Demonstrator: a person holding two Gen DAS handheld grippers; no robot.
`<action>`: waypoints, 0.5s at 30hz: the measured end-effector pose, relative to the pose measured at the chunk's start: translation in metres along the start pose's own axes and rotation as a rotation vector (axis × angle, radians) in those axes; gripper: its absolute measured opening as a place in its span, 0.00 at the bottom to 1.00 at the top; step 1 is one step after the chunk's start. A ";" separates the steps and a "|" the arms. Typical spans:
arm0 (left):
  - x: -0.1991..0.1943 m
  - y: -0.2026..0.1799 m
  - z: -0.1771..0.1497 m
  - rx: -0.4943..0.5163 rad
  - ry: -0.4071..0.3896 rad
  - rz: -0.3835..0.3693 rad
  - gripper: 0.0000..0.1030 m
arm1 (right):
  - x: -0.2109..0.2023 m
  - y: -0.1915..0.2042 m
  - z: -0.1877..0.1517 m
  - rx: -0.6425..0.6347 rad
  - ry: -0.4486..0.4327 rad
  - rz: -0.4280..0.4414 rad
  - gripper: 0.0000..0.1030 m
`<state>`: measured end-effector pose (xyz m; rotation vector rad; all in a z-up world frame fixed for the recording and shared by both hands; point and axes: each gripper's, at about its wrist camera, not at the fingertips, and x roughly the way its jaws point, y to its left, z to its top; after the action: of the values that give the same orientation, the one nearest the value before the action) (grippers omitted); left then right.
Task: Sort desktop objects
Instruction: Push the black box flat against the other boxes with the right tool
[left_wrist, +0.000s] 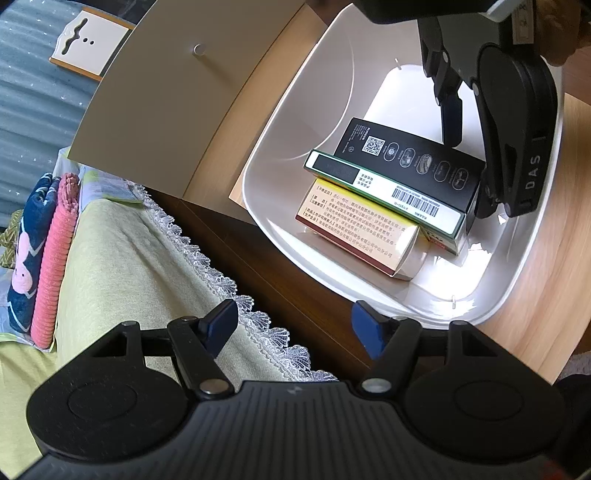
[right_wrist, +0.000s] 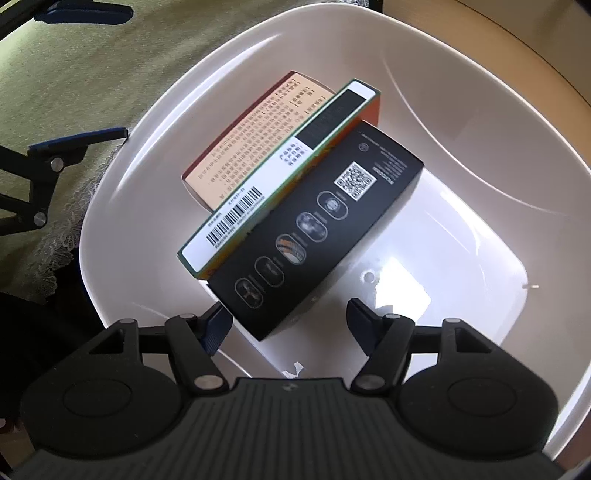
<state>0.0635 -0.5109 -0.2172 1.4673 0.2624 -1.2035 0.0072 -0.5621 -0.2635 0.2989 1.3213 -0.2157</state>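
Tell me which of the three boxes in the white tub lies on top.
The black box with the QR code; it rests on the green-edged barcode box, which overlaps the beige text-covered box.

surface: light wood table (left_wrist: 532, 295) | on it: white plastic tub (left_wrist: 295, 122) sitting near the table's edge | beside the table: bed with a yellow-green cover (left_wrist: 122, 266), its lace trim (left_wrist: 229, 284) running along the table's dark side
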 end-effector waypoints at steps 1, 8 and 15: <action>0.000 -0.001 0.000 0.002 0.000 0.000 0.68 | 0.002 0.004 0.001 0.003 -0.002 -0.003 0.63; -0.005 -0.001 -0.001 -0.028 -0.024 -0.008 0.68 | 0.000 0.033 0.001 0.027 -0.032 -0.036 0.69; -0.021 -0.012 0.004 -0.001 -0.071 -0.008 0.72 | -0.032 0.045 -0.016 0.003 -0.053 -0.129 0.76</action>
<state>0.0436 -0.5012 -0.2073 1.4210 0.2201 -1.2590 -0.0002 -0.5150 -0.2318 0.2092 1.2891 -0.3322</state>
